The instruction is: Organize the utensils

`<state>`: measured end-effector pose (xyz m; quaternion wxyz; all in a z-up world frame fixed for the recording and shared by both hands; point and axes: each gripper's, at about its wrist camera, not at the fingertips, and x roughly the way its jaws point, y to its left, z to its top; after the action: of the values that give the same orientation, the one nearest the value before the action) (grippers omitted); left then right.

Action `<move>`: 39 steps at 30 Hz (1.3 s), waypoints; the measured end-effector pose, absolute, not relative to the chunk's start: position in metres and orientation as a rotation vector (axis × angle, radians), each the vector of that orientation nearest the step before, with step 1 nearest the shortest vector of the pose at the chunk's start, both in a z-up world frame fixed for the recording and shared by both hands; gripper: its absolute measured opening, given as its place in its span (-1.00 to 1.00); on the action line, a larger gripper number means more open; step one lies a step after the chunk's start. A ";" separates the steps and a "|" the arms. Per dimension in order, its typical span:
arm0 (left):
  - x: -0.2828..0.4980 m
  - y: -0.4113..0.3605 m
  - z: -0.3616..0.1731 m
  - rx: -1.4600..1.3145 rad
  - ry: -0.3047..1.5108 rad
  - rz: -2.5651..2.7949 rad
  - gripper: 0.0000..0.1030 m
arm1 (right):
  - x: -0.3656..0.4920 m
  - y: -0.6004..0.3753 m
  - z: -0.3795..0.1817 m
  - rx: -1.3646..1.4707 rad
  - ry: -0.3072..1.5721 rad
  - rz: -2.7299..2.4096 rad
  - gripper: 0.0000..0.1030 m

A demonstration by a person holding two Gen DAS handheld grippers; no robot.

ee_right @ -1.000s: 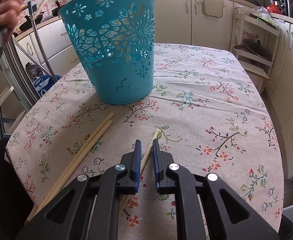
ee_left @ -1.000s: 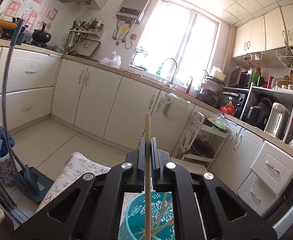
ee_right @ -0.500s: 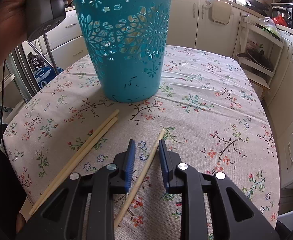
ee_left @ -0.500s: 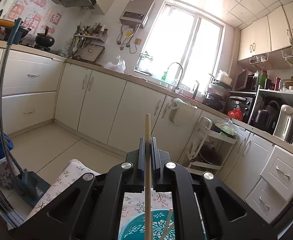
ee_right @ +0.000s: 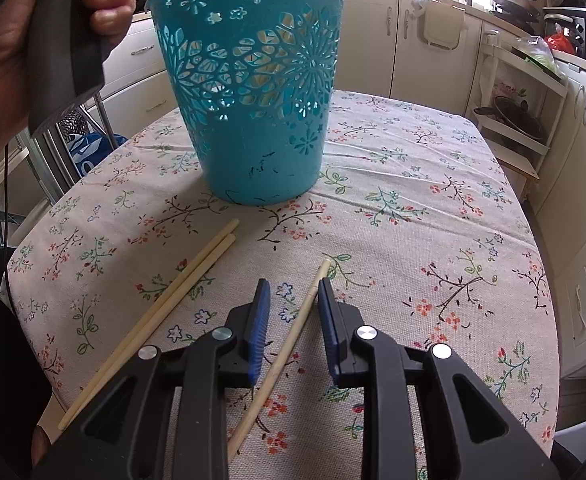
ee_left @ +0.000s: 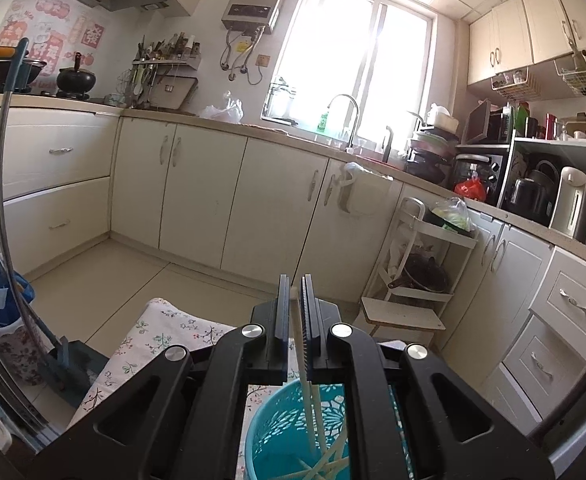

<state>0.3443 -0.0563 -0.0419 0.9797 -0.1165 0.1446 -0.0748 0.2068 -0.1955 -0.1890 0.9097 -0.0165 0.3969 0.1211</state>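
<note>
Chopstick lying on the floral tablecloth, running lengthwise between the fingers of the right gripper; jaws wide apart, straddling it, nothing held, far tip just past the right finger. Pair of chopsticks side by side to the left, near, angled toward the teal basket. Basket upright mid-table, beyond both. Left hand wrapped round a dark handle, high beside the basket rim.

From the left wrist: left gripper poised directly above the basket, jaws only slightly parted. Upright chopstick standing in that narrow gap, close against the right finger, a sliver of space on the other side, top level with the fingertips, lower end down inside the basket. Other chopsticks leaning crossed at the basket bottom
</note>
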 end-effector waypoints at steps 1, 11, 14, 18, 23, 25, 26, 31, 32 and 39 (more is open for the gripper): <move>0.343 -0.058 -0.045 -0.224 0.305 -0.154 -0.90 | 0.207 -0.196 -0.189 -0.034 0.819 0.250 -0.51; 0.315 -0.043 -0.058 -0.213 0.399 -0.134 -0.33 | 0.206 -0.195 -0.189 -0.030 0.817 0.251 -0.49; 0.293 -0.027 -0.059 -0.219 0.396 -0.092 0.03 | 0.206 -0.195 -0.188 -0.024 0.825 0.273 -0.27; 0.265 -0.012 -0.070 -0.194 0.413 -0.045 0.39 | 0.201 -0.194 -0.186 -0.026 0.843 0.262 -0.21; 0.246 -0.001 -0.108 -0.147 0.517 0.019 0.55 | 0.196 -0.199 -0.185 0.031 0.865 0.234 -0.21; 0.244 0.002 -0.127 -0.137 0.579 0.034 0.56 | 0.193 -0.194 -0.185 0.001 0.865 0.213 -0.21; 0.243 0.003 -0.135 -0.130 0.601 0.041 0.57 | 0.191 -0.192 -0.185 -0.015 0.867 0.201 -0.21; 0.244 0.007 -0.162 -0.088 0.672 0.052 0.61 | 0.188 -0.188 -0.185 -0.024 0.873 0.165 -0.22; 0.245 0.008 -0.166 -0.085 0.679 0.052 0.62 | 0.188 -0.188 -0.185 -0.025 0.875 0.160 -0.22; 0.250 0.015 -0.178 -0.101 0.705 0.046 0.67 | 0.187 -0.188 -0.184 -0.025 0.885 0.148 -0.27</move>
<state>0.2503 0.0145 -0.1781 0.9370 -0.0496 0.3450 0.0225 0.1873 -0.1881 -0.1845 0.9010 -0.0122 0.4277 0.0717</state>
